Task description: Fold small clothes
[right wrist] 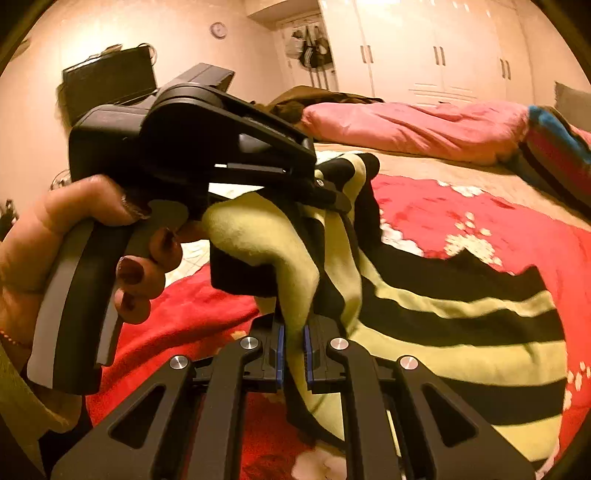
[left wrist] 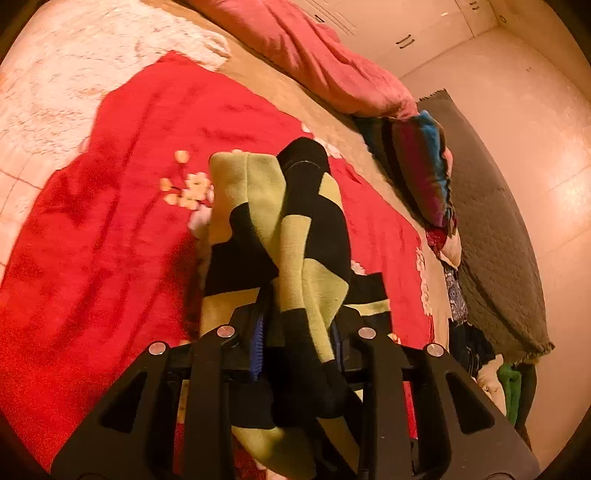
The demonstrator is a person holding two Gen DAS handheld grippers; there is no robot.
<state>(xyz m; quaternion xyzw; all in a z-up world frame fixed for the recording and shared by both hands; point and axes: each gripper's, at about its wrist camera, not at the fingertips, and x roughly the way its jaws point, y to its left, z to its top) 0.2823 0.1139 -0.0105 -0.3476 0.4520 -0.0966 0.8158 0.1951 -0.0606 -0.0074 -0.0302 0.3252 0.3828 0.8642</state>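
Left gripper (left wrist: 297, 341) jaws clenched on a bunched fold of the striped garment (left wrist: 280, 236), green and black, lifted off the red blanket (left wrist: 110, 229). Right gripper (right wrist: 293, 350) jaws likewise pinch a green fold of the same garment (right wrist: 443, 317), whose rest trails over the blanket on the bed. The person's left hand (right wrist: 74, 251), dark-polished nails, grips the other tool's handle. Blanket carries white flower prints. Beyond: tan sheet (left wrist: 280, 88), pink duvet (right wrist: 406, 129), striped cushion (left wrist: 424, 173). Far side: grey quilted mat (left wrist: 491, 236) on pale floor, white wardrobes (right wrist: 443, 48), wall clock (right wrist: 218, 29).
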